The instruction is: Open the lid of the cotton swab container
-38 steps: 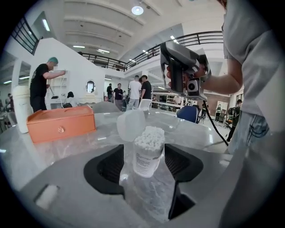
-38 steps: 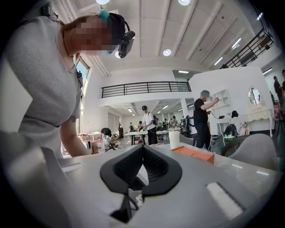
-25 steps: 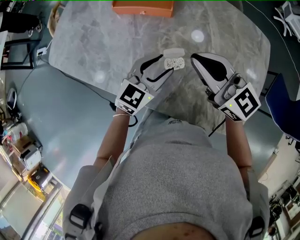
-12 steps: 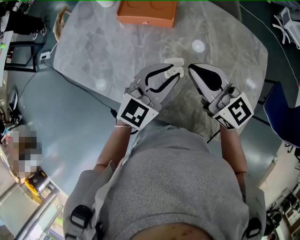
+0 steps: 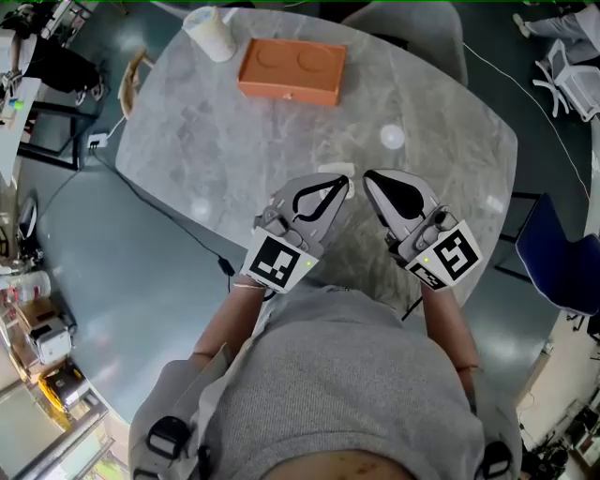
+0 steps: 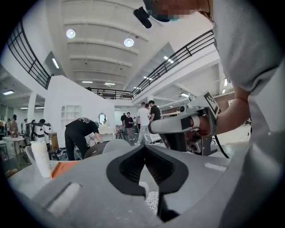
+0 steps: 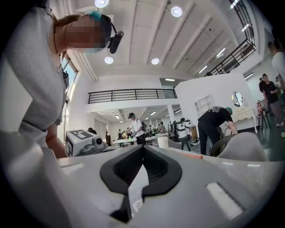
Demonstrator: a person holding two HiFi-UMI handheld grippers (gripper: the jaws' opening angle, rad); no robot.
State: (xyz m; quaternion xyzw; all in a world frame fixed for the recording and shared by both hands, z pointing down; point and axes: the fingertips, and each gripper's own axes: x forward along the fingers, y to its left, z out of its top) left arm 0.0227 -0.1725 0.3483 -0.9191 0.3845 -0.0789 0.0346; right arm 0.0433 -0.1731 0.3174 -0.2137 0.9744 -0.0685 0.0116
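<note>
Only a small white edge of the cotton swab container (image 5: pixel 336 170) shows on the grey marble table (image 5: pixel 216 141), just past the tips of both grippers. My left gripper (image 5: pixel 345 183) has its jaws shut. In the left gripper view the tips (image 6: pixel 144 148) meet, and swab heads (image 6: pixel 152 201) show through the slot behind them. I cannot tell whether any part of the container is pinched. My right gripper (image 5: pixel 368 176) is shut beside it, tips almost touching the left one's. In the right gripper view (image 7: pixel 142 147) a white labelled surface (image 7: pixel 137 189) shows through its slot.
An orange box (image 5: pixel 291 70) and a white cup (image 5: pixel 211 33) stand at the table's far side. The near table edge runs just under my wrists. A grey chair (image 5: pixel 403 23) is behind the table, a blue seat (image 5: pixel 562 262) to the right. People stand in the hall.
The left jaws, open around the container a second ago, have closed. The container now lies mostly hidden under the tips. The head view has pulled back, showing more of the table.
</note>
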